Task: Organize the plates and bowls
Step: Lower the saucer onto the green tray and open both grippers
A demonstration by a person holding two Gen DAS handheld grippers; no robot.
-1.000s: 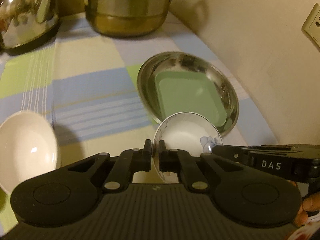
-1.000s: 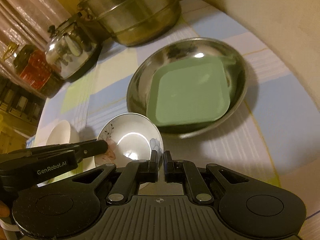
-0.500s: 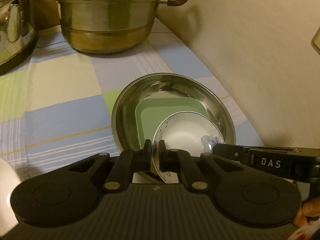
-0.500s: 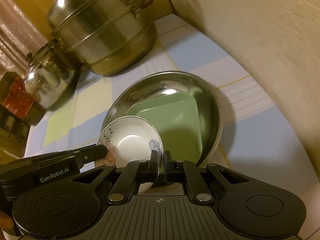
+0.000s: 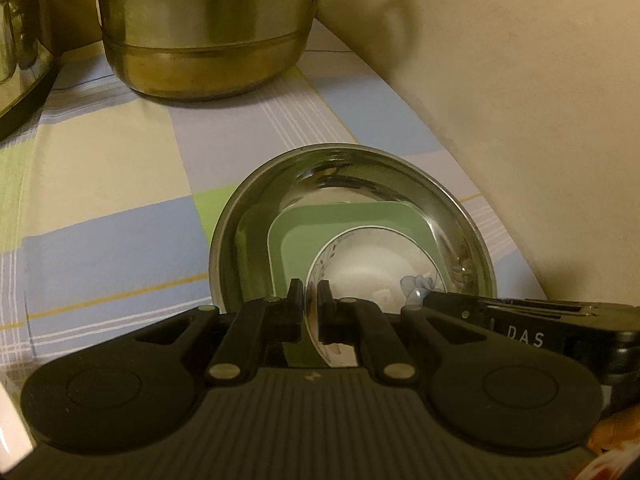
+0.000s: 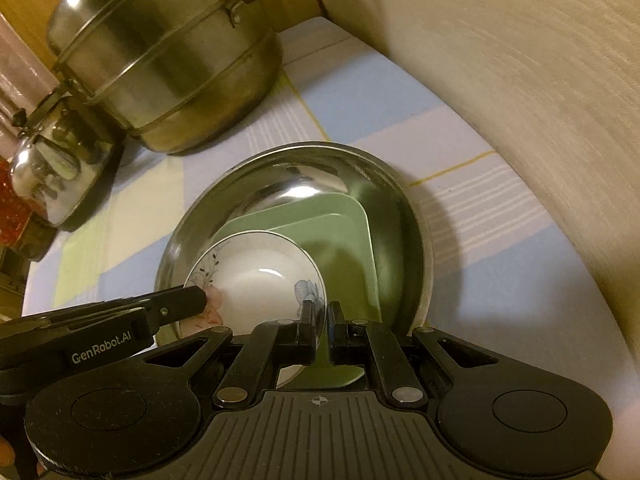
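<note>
Jaws of both grippers are clamped on one floral bowl (image 6: 256,284), the left gripper (image 5: 310,300) pinching its near-left rim, the right gripper (image 6: 320,318) its opposite edge. The bowl hangs between them, tilted, directly over the green square plate (image 6: 340,240) that lies inside the steel basin (image 5: 352,160) on the checked bench (image 5: 112,184). Setting it down looks a matter of lowering straight ahead and down. Beyond stand a large steel pot (image 5: 208,28) and a kettle (image 6: 60,168).

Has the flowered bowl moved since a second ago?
Yes. The flowered bowl, gripped by both claws, was short of the steel pan; now it is over the green plate inside.
</note>
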